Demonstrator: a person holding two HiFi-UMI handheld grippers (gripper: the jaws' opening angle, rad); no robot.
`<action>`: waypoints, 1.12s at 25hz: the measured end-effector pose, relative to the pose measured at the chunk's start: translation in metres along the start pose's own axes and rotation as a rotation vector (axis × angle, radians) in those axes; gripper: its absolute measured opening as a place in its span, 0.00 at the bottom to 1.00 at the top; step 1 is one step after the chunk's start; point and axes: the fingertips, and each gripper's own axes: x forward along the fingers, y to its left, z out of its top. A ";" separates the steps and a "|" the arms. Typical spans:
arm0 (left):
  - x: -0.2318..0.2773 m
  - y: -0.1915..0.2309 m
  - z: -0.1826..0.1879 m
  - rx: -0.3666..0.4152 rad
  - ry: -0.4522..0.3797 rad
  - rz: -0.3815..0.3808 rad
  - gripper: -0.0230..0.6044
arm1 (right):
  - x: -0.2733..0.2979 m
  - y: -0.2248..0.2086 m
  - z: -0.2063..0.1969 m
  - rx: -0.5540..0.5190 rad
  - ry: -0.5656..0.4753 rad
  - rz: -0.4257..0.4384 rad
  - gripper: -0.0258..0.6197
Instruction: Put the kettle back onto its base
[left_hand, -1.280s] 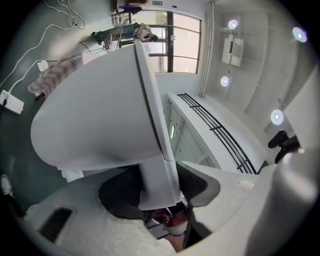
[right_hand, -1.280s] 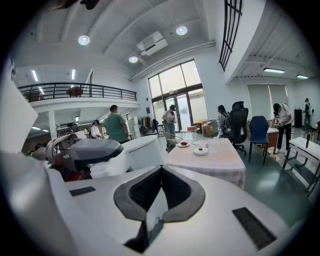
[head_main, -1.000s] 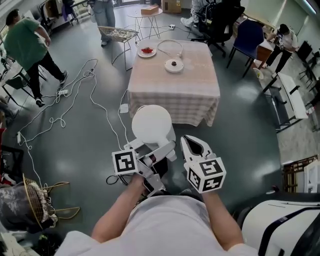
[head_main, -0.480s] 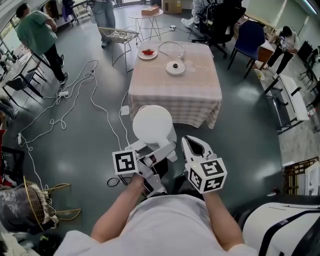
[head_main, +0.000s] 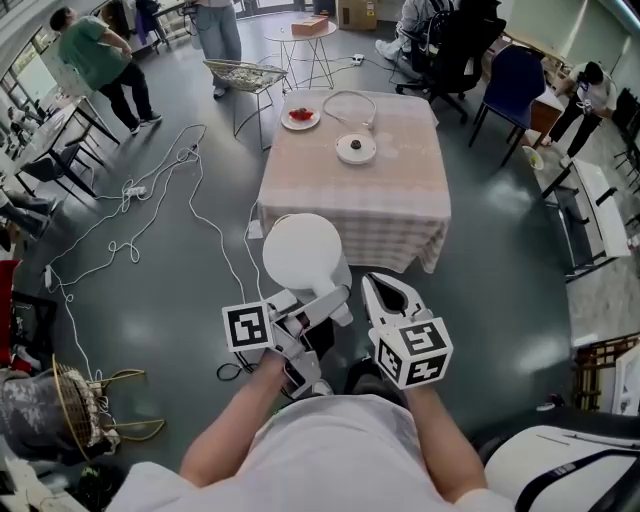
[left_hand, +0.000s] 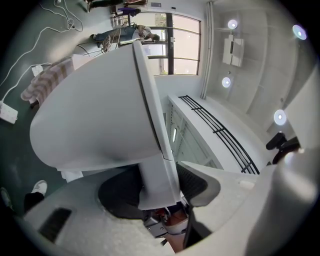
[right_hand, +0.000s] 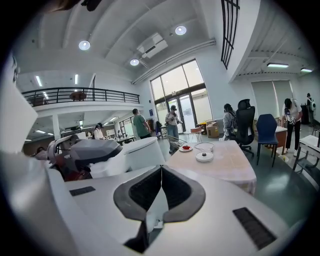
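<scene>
**Well short of the tabletop (head_main: 350, 195), the kettle (head_main: 303, 253) hangs in the left tongs (head_main: 322, 300)**

Seen from the head view, the white kettle sits upright in the air over the grey floor (head_main: 150, 300), right in front of the person and apart from the near edge of the tabletop. The left tongs (left_hand: 159, 176) are clamped on the kettle's handle (left_hand: 156, 165). In the left gripper view the handle stands between the two dark pads (left_hand: 116, 192), which press on it from either side, while the kettle body (left_hand: 95, 115) fills most of that view.

The right tongs (head_main: 384, 287) are just beside the kettle, on its right. Their jaws are closed together with nothing between them, as the right gripper view shows (right_hand: 160, 186). That view also catches the kettle (right_hand: 142, 152) at its left.

The kettle's base (head_main: 356, 148), a white round disc with a dark centre, lies on the far half of the tabletop, which is covered with a checked cloth. The base is well apart from the kettle. A pale cord (head_main: 350, 100) loops behind the base, and a plate (head_main: 301, 117) with something red on it lies to the left of the cord. The right gripper view shows the same base (right_hand: 204, 156) and plate (right_hand: 185, 148) on the tabletop (right_hand: 227, 167).

White cables (head_main: 190, 190) trail over the floor to the left of the tabletop.
</scene>
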 end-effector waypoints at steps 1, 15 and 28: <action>0.007 0.001 0.004 -0.002 -0.003 0.001 0.38 | 0.003 -0.006 0.003 0.002 0.001 0.003 0.05; 0.098 0.020 0.049 -0.014 -0.053 0.042 0.38 | 0.048 -0.102 0.030 0.026 0.011 0.058 0.05; 0.149 0.022 0.064 0.009 -0.118 0.068 0.38 | 0.058 -0.158 0.047 0.045 -0.013 0.116 0.05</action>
